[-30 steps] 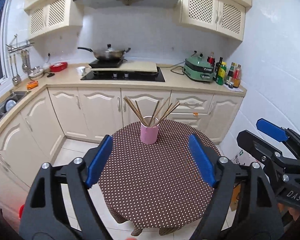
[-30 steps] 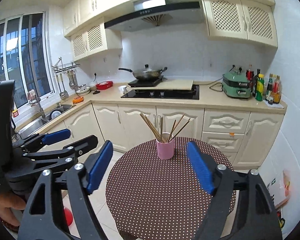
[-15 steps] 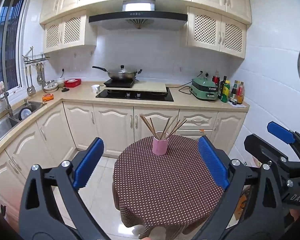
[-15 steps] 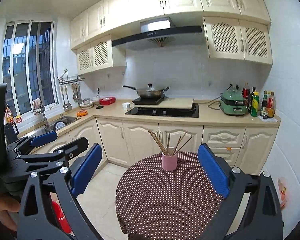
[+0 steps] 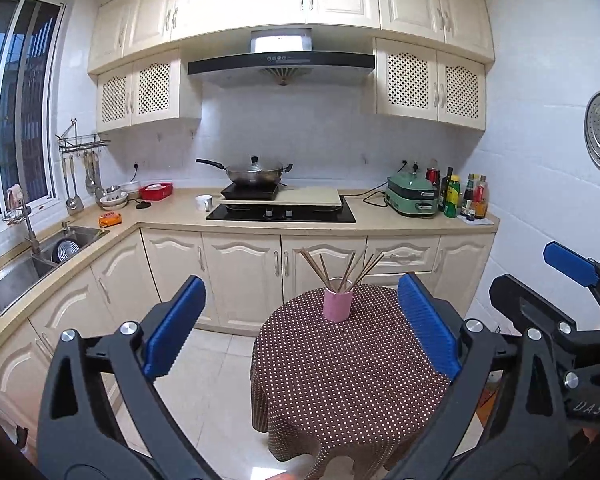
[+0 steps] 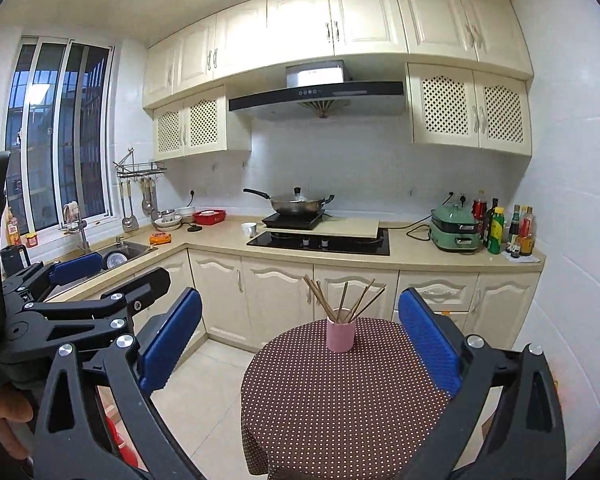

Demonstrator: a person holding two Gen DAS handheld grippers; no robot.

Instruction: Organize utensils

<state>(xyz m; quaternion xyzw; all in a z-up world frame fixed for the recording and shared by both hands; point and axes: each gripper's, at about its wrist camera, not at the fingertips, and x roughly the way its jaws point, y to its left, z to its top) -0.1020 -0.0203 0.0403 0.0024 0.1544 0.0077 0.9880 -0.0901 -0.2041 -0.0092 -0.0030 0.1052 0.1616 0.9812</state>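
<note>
A pink cup (image 5: 338, 305) holding several wooden chopsticks (image 5: 342, 266) stands upright at the far side of a round table with a brown polka-dot cloth (image 5: 340, 376). It also shows in the right wrist view (image 6: 340, 335), with its chopsticks (image 6: 342, 297) and the cloth (image 6: 340, 404). My left gripper (image 5: 300, 332) is open and empty, held well back from the table. My right gripper (image 6: 300, 338) is open and empty, also well back. Each gripper shows at the edge of the other's view: the right one (image 5: 564, 276) and the left one (image 6: 76, 276).
Cream cabinets and a counter (image 5: 380, 224) run behind the table, with a hob and wok (image 5: 256, 172), a green cooker (image 5: 412, 194) and bottles (image 5: 466, 196). A sink (image 5: 32, 264) is on the left. Tiled floor (image 5: 216, 364) lies left of the table.
Both grippers have pulled back and tilted up, so the table and cup look smaller and farther. More of the upper cabinets shows. Both stay open.
</note>
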